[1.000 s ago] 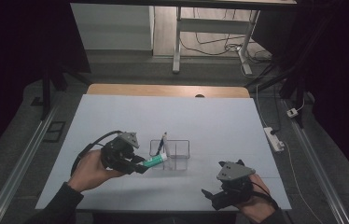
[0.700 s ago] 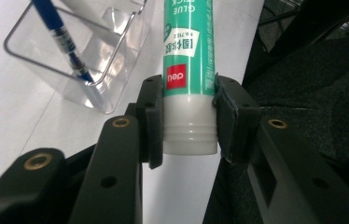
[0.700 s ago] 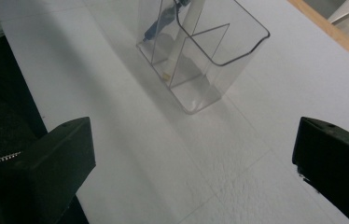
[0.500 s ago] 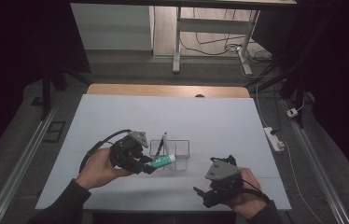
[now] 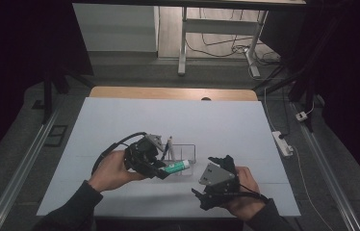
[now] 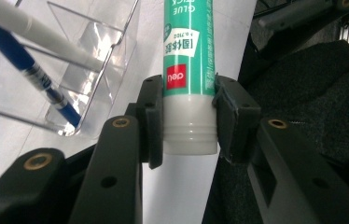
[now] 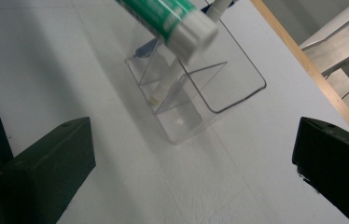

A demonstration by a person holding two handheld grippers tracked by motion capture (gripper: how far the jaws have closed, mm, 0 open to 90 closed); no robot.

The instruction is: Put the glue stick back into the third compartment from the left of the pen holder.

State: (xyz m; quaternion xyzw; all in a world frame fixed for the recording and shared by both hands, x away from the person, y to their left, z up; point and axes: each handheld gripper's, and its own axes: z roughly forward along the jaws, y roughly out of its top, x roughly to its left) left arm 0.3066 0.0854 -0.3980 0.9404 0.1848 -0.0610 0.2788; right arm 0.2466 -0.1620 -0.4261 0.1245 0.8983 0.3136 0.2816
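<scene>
- Your left gripper (image 5: 161, 171) has the glue stick (image 5: 175, 167) pinched between its jaws; in the left gripper view both pads press the stick's (image 6: 189, 70) white lower end, just under the red logo.
- The stick lies roughly level in the high view, its free end pointing toward your right hand, and it hangs over the near edge of the clear holder (image 5: 186, 153).
- In the right gripper view the stick's white end (image 7: 189, 32) is above the holder (image 7: 196, 100), not inside any compartment.
- The holder stands on the white table (image 5: 120, 120) between your two hands, near the front edge.
- A blue pen (image 6: 32, 70) and a white pen (image 6: 46, 39) lean in the holder's compartments.
- Your right gripper (image 5: 214, 180) sits just right of the holder, close to the table's near edge. Its jaws are spread wide in the right gripper view, with nothing between them but the table and holder beyond.
</scene>
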